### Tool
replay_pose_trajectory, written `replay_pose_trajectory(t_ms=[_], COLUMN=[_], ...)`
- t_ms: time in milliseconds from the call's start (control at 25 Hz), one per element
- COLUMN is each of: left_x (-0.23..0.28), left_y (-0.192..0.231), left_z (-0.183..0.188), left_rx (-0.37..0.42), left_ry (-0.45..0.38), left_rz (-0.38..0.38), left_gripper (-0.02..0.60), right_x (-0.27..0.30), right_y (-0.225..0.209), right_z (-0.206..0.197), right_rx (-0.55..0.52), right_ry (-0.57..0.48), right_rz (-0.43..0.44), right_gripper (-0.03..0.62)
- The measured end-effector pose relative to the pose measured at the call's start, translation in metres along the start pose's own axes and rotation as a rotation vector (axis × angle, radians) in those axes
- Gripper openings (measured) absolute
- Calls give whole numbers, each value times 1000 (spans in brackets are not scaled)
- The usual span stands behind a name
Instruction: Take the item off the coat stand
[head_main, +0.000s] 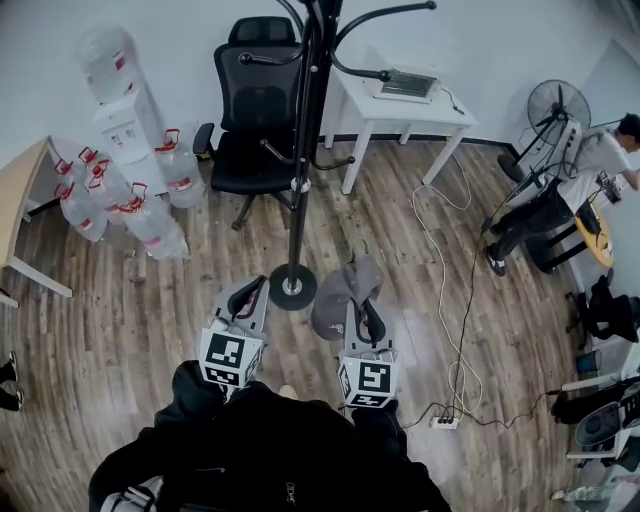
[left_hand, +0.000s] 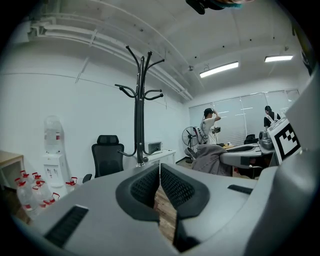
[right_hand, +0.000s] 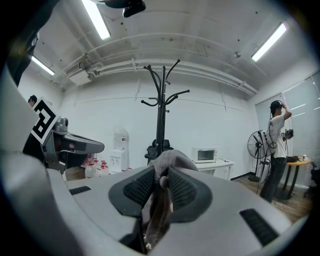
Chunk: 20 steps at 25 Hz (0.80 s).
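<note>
- You hold 2 grippers. Your left gripper (head_main: 252, 287) has its jaws brought together with nothing between them, as the left gripper view (left_hand: 159, 172) shows.
- Your right gripper (head_main: 365, 305) is clamped on the 1 grey cap (head_main: 335, 300). In the right gripper view (right_hand: 161, 180) the fabric is pinched between both pads and the crown (right_hand: 172, 157) bulges above them.
- There is 1 coat stand (head_main: 300, 150). The cap is off it, hanging in your right gripper just beside the stand's round base (head_main: 292, 287), low over the wood floor (head_main: 150, 330).
- Around you are 1 black office chair (head_main: 255, 110), 1 white table (head_main: 400, 118), 1 fan (head_main: 558, 105) and 1 water dispenser (head_main: 125, 125). The cluster of water bottles (head_main: 120, 200) is too tightly packed to count.
- Only the head view shows the stand's base, the floor cable (head_main: 450, 300) and both grippers side by side.
- The left gripper view shows 2 people by the windows (left_hand: 207, 125) (left_hand: 270, 117), while the head view catches 1 (head_main: 590, 170).
- Both gripper views show the stand's curved hooks from below (left_hand: 139, 115) (right_hand: 161, 110), and the left one also sees the cap (left_hand: 210, 159) from the side.
</note>
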<state>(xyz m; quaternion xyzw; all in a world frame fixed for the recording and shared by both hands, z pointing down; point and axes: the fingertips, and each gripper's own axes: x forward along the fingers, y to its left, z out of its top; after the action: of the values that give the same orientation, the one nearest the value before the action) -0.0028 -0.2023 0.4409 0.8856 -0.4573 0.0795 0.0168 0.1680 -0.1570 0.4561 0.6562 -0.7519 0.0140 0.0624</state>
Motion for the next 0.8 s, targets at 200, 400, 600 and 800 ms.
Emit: replay_pose_trajectory(t_ms=[200, 400, 600, 800], left_x=[2, 1, 1, 0], left_y=[1, 2, 6, 4], left_z=[2, 1, 1, 2], left_rx=[5, 5, 0, 1], left_ry=[0, -3, -1, -2], left_rz=[3, 8, 14, 15], left_gripper=[28, 28, 28, 28], right_x=[2, 3, 6, 4], right_y=[-1, 0, 2, 1], right_z=[2, 2, 5, 5], right_rx=[1, 6, -6, 0], right_ry=[-5, -12, -13, -16], right_rz=[0, 7, 16, 18], right_gripper=[97, 97, 95, 95])
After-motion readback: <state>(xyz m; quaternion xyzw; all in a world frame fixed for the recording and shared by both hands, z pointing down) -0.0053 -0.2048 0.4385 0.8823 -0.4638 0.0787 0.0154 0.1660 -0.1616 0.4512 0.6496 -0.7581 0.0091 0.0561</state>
